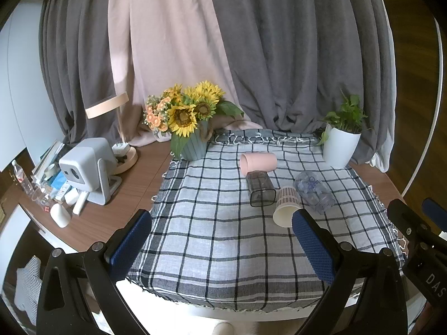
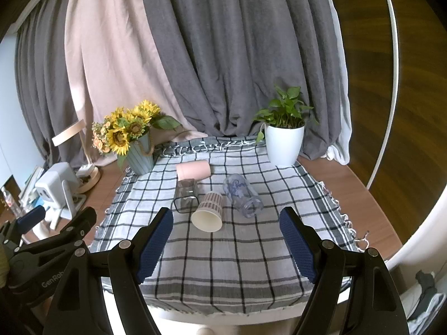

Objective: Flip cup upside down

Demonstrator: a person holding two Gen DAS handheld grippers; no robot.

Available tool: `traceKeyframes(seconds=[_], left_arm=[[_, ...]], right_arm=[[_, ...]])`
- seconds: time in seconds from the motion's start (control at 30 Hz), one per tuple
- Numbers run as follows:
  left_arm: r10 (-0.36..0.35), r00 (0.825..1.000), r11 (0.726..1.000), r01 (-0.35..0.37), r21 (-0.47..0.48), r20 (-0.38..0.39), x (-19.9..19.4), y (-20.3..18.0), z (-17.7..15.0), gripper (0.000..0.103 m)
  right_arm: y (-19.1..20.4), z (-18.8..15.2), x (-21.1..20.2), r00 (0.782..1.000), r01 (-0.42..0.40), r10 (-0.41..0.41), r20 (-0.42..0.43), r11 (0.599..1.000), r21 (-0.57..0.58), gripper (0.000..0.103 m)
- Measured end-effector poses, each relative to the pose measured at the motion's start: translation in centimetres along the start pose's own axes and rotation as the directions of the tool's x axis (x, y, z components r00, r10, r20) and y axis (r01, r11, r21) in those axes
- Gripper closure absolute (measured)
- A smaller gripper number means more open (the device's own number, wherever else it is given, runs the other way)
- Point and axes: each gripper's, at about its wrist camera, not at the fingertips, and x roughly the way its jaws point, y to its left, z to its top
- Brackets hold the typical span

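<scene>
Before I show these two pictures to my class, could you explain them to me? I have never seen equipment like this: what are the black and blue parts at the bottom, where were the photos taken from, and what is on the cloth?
No robot here: a person holds a two-finger gripper in each hand, each carrying a wide-angle camera looking along its fingers. One picture comes from the left gripper, the other from the right gripper. The blue parts are finger pads. Both grippers are open and hold nothing.

On the checked cloth four cups lie on their sides: a pink cup, a dark clear square cup, a paper cup and a clear printed glass. Behind stand sunflowers and a potted plant.
</scene>
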Motion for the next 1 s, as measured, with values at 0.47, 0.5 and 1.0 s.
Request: traceKeyframes(seconds=[0.47,0.5,1.0], left_arm=[[0.000,1.000,1.000,0.000,0.003,-0.003,0.3,-0.1,0.0,0.000],[0.000,1.000,1.000,0.000,0.003,-0.003,0.4,0.0,0.0,0.000],[-0.004,1.000,1.000,0.004,0.003,-0.015,1.3,0.0,0.2,0.000]], right_arm=[[-0.1,0.4,0.1,1.000,-0.002,0.002,-0.003,1.000,-0.006,0.025],[-0.1,0.4,0.1,1.000,-0.001,0.001,-0.003,1.000,-0.006,0.025],[0.1,0.7,0.6,1.000,-0.002,0.002,-0.009,1.000,-0.010,0.025]])
